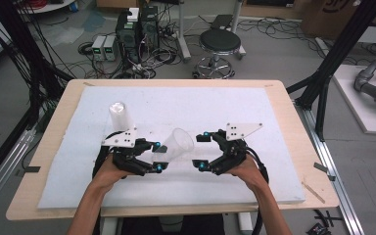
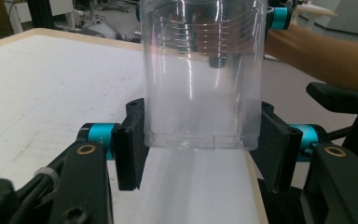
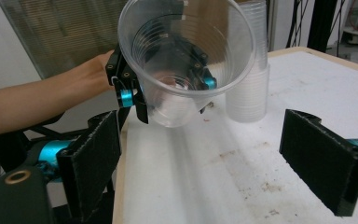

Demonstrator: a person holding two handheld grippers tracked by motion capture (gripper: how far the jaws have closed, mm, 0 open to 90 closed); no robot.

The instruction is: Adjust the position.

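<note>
Forearms enter from the near edge of the high view, each hand carrying a gripper over the white mat (image 1: 225,105) that covers the wooden counter (image 1: 293,147).

Left gripper (image 1: 157,156): jaws closed on the base of a clear plastic cup (image 1: 176,144). In the left gripper view the pads press on both sides of the cup's bottom. The cup is held above the mat, tipped on its side, its open mouth turned toward the right gripper (image 1: 199,150).

Right gripper: jaws spread wide, nothing between them. It sits just beside the cup's mouth without touching it. In the right gripper view the two black pads stand well apart, and the cup's rim faces the camera between and above them.

Surroundings on the counter: a stack of clear cups (image 1: 119,116) stands upright on the mat, behind the left gripper and near the held cup. Between the two grippers lies bare mat, marked with small brown specks.

Beyond the counter: a round black stool (image 1: 219,44), two computer towers (image 1: 137,27) with tangled cables on the floor, and black frame posts (image 1: 342,44) at both sides.

Writing: none readable on the cups or the grippers. The cups carry only moulded horizontal ridges.
</note>
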